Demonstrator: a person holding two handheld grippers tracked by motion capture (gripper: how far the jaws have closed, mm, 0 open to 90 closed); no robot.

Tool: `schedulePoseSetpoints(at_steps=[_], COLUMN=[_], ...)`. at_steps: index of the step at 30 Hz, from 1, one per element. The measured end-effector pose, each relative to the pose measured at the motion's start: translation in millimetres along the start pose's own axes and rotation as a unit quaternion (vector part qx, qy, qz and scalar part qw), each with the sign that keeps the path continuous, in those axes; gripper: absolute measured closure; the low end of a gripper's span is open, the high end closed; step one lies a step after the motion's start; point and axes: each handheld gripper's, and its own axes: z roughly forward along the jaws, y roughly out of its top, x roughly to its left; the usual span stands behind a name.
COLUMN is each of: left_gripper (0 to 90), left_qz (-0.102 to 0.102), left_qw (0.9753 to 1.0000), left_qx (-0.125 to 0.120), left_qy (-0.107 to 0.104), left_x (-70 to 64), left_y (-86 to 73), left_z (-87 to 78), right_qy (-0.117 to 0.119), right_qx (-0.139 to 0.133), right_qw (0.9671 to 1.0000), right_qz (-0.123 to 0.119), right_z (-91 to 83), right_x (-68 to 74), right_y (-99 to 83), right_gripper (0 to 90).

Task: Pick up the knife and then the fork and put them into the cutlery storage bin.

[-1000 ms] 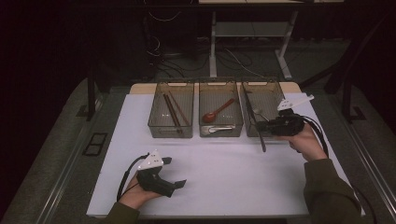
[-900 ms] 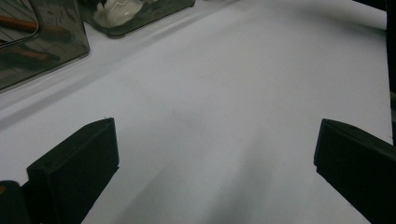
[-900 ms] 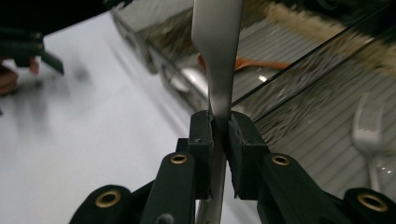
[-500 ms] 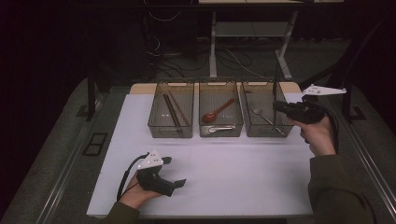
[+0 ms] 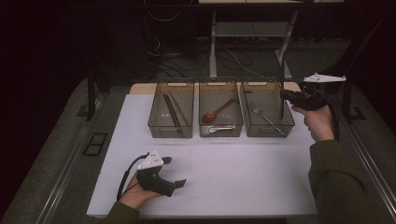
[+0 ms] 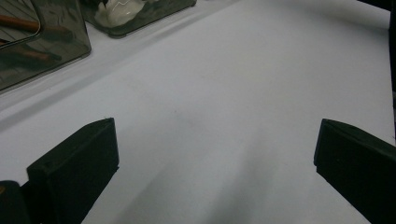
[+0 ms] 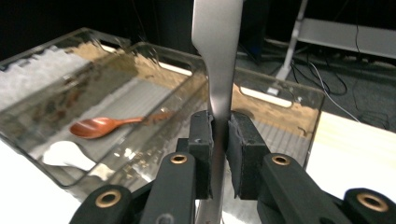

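Observation:
My right gripper (image 5: 283, 95) is held up at the right end of the row of bins, shut on a flat metal utensil (image 5: 281, 108) that hangs upright over the right bin (image 5: 290, 122). In the right gripper view the jaws (image 7: 219, 127) pinch the utensil's narrow neck, and its wider end (image 7: 217, 37) rises past the top edge. My left gripper (image 5: 173, 171) rests on the white table (image 5: 243, 177) at the front left, open, with bare table between its pads (image 6: 74, 170).
Three clear bins stand in a row at the back. The left bin (image 5: 170, 134) holds dark chopsticks (image 5: 173, 109). The middle bin (image 5: 219, 134) holds a wooden spoon (image 5: 217, 111) and a white spoon (image 5: 219, 128). A metal utensil (image 5: 266, 117) lies in the right bin.
My right gripper has lifted up and to the right with the metal utensil, which went from slanting low by the right bin to hanging upright. The left gripper has stayed put.

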Motion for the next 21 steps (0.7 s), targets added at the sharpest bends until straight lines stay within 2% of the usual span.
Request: schedulePoseSetpoints(at_steps=[7, 14, 21], left_gripper=[0.0, 0.0, 0.0], left_qz=[0.003, 0.006, 0.009], left_qw=[1.0, 0.9999, 0.9998], left_qx=[0.002, 0.008, 0.012], left_qy=[0.003, 0.01, 0.011], left_x=[-1.2, -2.4, -2.7], left_y=[-0.3, -0.6, -0.6], left_z=[1.3, 2.8, 3.0], right_qy=[-0.018, -0.025, -0.031], right_qx=[0.041, 0.077, 0.129], right_qw=[0.999, 0.9967, 0.991], right_qz=[-0.001, -0.003, -0.022], right_z=[15.0, 26.3, 38.3], right_x=[-6.1, -9.1, -9.4], right_y=[-6.9, -13.5, -20.3], right_gripper=[79.9, 79.8, 79.8])
